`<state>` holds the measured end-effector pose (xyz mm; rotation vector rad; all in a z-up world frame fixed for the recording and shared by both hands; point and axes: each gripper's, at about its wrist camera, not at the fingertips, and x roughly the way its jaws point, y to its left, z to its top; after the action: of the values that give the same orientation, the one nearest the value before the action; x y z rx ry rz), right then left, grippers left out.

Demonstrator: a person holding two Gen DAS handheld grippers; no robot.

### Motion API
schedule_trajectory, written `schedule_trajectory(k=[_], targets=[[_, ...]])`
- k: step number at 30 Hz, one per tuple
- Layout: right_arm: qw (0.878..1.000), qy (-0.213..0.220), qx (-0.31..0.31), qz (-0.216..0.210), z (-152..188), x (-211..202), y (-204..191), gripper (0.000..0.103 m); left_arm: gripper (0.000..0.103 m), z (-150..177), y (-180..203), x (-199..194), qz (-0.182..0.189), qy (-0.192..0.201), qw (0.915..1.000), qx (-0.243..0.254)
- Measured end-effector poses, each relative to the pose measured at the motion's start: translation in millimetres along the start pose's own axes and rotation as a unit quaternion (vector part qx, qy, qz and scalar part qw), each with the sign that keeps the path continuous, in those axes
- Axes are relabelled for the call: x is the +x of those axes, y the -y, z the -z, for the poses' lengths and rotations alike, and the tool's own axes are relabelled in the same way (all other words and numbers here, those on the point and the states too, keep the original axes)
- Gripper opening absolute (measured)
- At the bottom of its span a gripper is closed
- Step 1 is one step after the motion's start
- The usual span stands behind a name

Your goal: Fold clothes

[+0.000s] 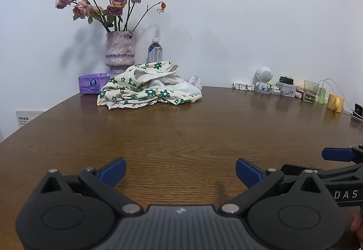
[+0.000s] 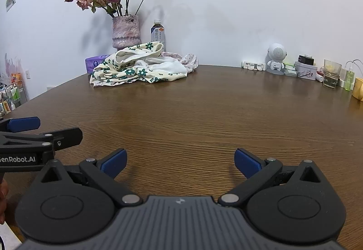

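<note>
A crumpled heap of clothes (image 1: 147,86) (image 2: 138,66), cream with green flowers on top and white and pink-dotted pieces under it, lies at the far left of the brown wooden table (image 1: 181,132) (image 2: 204,109). My left gripper (image 1: 180,171) hovers open above the near table edge, well short of the heap, with nothing between its blue pads. My right gripper (image 2: 180,161) is likewise open and empty beside it. One blue pad of the right gripper (image 1: 338,154) shows at the right edge of the left wrist view. The left gripper's fingers (image 2: 25,124) show at the left of the right wrist view.
A vase of dried roses (image 1: 120,52) (image 2: 126,31), a bottle (image 1: 155,50) (image 2: 158,32) and a purple tissue pack (image 1: 94,83) stand behind the heap against the wall. A white robot figure (image 1: 263,80) (image 2: 275,58), tins, a glass (image 2: 331,74) and a yellow mug (image 1: 335,102) line the back right.
</note>
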<state>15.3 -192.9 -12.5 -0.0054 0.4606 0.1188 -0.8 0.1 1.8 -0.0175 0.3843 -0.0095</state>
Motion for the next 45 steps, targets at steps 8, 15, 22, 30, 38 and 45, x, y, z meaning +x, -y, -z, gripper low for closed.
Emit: schedule_trajectory(k=[8,15,22,30,38,45], targets=[[1.0,0.002,-0.006,0.009,0.8,1.0,-3.8,0.103,0.103,8.4,-0.8,-1.5,0.0,0.007,1.0,-0.006],[1.0,0.003,-0.012,0.017,1.6,1.7,-7.1,0.103,0.103,3.7,-2.7,0.5,0.006,0.0,0.9999,-0.01],[1.0,0.004,-0.012,0.018,1.2,0.8,-7.1,0.103,0.103,5.1,-2.6,-0.5,0.015,-0.002,0.9998,-0.01],[1.0,0.008,-0.005,0.012,3.6,-1.4,-2.8,0.103,0.103,6.3,-3.0,-1.9,0.022,0.001,0.9997,-0.013],[1.0,0.009,-0.002,0.011,3.6,-2.2,-2.1,0.103,0.103,5.5,-3.4,-2.6,0.026,-0.001,0.9996,-0.014],[1.0,0.011,-0.002,0.01,2.5,-3.2,-2.5,0.103,0.103,4.4,-3.1,-2.5,0.026,-0.005,0.9996,-0.013]])
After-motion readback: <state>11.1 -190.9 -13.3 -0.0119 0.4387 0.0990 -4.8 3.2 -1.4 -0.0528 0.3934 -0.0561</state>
